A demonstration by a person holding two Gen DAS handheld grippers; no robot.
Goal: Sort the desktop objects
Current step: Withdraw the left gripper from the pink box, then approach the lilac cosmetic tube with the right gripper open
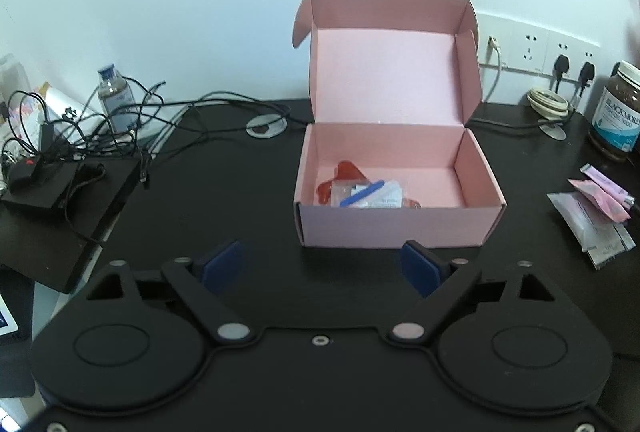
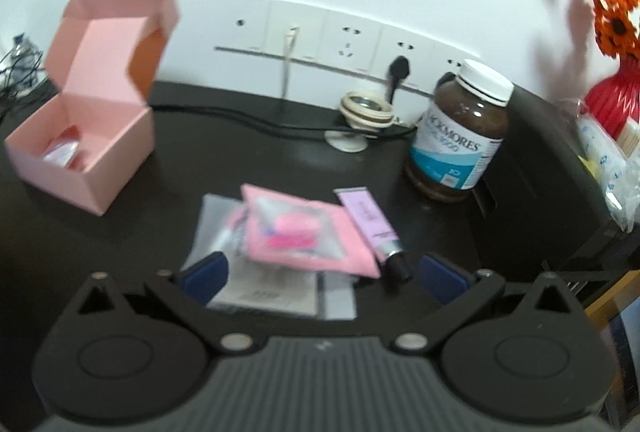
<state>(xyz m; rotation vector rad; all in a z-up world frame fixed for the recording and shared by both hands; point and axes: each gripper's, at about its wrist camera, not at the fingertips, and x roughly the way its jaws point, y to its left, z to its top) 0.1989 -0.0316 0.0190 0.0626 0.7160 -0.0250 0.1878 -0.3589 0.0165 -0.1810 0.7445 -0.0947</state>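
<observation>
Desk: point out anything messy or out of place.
Black cables lie tangled over a black box at the desk's left. On the right, a pink packet sits skewed atop clear sachets beside a lilac tube, still outside the open pink box.

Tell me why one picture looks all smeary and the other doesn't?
Right wrist view: motion blur smears the pink packet and the pink box. Left wrist view: the pink box looks sharp; the fisheye lens bends the table's edges in both.
</observation>
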